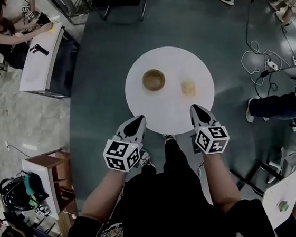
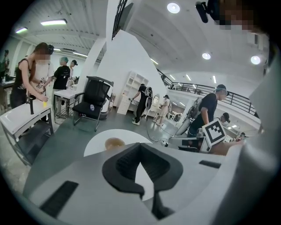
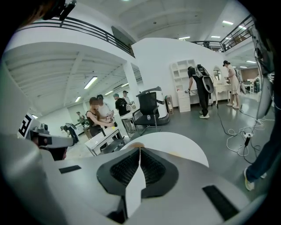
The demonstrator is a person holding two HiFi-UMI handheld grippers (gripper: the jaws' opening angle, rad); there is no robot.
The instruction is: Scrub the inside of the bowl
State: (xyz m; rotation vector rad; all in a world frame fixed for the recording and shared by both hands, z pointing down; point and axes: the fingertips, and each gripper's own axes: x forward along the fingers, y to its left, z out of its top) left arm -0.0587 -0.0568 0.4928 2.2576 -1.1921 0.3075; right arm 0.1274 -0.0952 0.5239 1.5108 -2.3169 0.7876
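Seen from above, a person holds a pair of tongs in each hand over the near edge of a round white counter (image 1: 147, 106). The left tongs (image 1: 138, 119) are pressed together, tips meeting in a point, with nothing between them; in the left gripper view only the white counter top shows through the narrow slit behind the tips. The right tongs (image 1: 195, 108) are likewise pressed fully together and carry nothing. Neither pair touches the bowl or the pad. Each pair has a cube with black and white square markers at its rear, close to the person's forearm. The bowl (image 1: 154, 80) stands upright on the counter, left of centre, ahead of the left tongs and well apart from them. It is small, round and tan brown, with a darker brown inside. To its right, apart from it and ahead of the right tongs, lies a small pale yellowish pad (image 1: 188, 88). The counter stands on a dark grey-green floor (image 1: 97, 94).
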